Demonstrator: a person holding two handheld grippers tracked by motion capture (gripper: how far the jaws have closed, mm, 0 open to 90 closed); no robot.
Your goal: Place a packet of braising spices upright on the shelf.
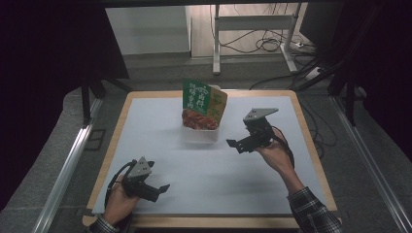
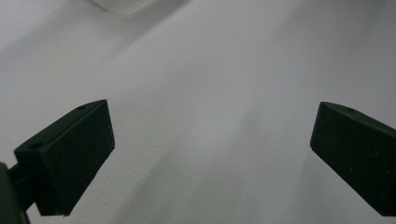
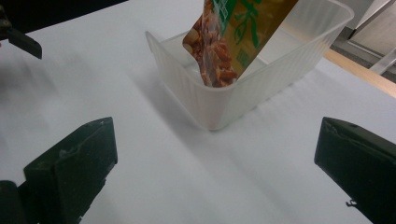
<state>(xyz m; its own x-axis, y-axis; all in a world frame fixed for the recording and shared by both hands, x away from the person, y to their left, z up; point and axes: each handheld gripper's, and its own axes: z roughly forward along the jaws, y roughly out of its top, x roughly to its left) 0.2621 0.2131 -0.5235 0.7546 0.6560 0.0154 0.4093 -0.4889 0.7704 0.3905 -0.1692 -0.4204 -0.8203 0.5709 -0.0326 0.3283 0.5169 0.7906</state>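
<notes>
Scene: you work at a tabletop (image 1: 160,145) covered in white, a hand-held gripper in each hand, seen from the high view.

Snack pouch: the green and orange pouch (image 1: 203,105) stands on end in a translucent plastic tub (image 1: 199,135) at upper centre of the high view, leaning back and rising well above the rim.

Right hand-held gripper: your right hand-held gripper (image 1: 243,143) hovers right of centre, just beside the tub, jaws spread wide and holding nothing; in the right gripper view its black pads (image 3: 74,163) frame the tub's near corner (image 3: 215,112) and the pouch (image 3: 229,37) at upper centre.

Left hand-held gripper: your left hand-held gripper (image 1: 156,190) sits low at lower left of the high view, well apart from the tub, jaws released and empty; the left gripper view looks down on bare white surface.

Handling: the pouch looks light, soft and glossy, so it will likely crumple and slip under a loose pinch.

Where to hold: take the flat upper edge that stands clear of the tub, closing across its thin faces rather than its width.

Caution: the tub looks light and thin-walled; it may tip or slide if the pouch drags against the rim.
</notes>
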